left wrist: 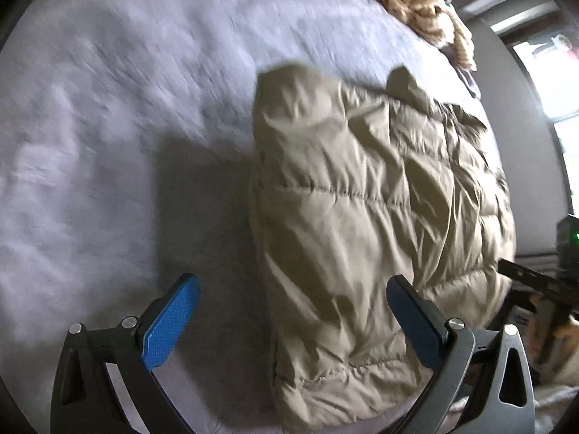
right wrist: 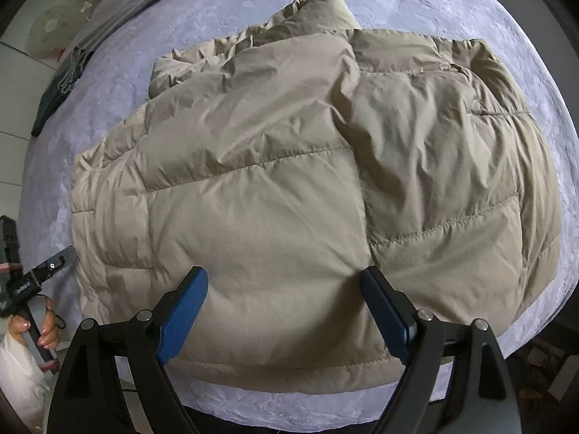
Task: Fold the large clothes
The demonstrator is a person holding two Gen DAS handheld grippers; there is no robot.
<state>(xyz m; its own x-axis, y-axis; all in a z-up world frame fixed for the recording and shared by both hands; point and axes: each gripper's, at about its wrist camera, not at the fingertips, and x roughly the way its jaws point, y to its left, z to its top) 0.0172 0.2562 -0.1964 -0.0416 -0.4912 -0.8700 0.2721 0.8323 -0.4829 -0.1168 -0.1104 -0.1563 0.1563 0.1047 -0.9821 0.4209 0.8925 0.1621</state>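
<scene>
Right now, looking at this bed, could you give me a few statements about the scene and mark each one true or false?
1. The beige puffer jacket lies on a lavender bed cover. True.
2. The right gripper has its jaws clamped on a sleeve. False: they stand open over the jacket.
3. The left gripper holds nothing. True.
4. The jacket is bright red. False: it is beige.

Bed (right wrist: 416, 7) carrying a jacket (right wrist: 289, 166)

A lavender plush cover is lying over the bed; the beige quilted jacket is lying folded across its middle, a cream knitted heap (left wrist: 416, 3) is sitting at the far edge, and dark cloth (right wrist: 58, 83) is lying near another edge.
</scene>
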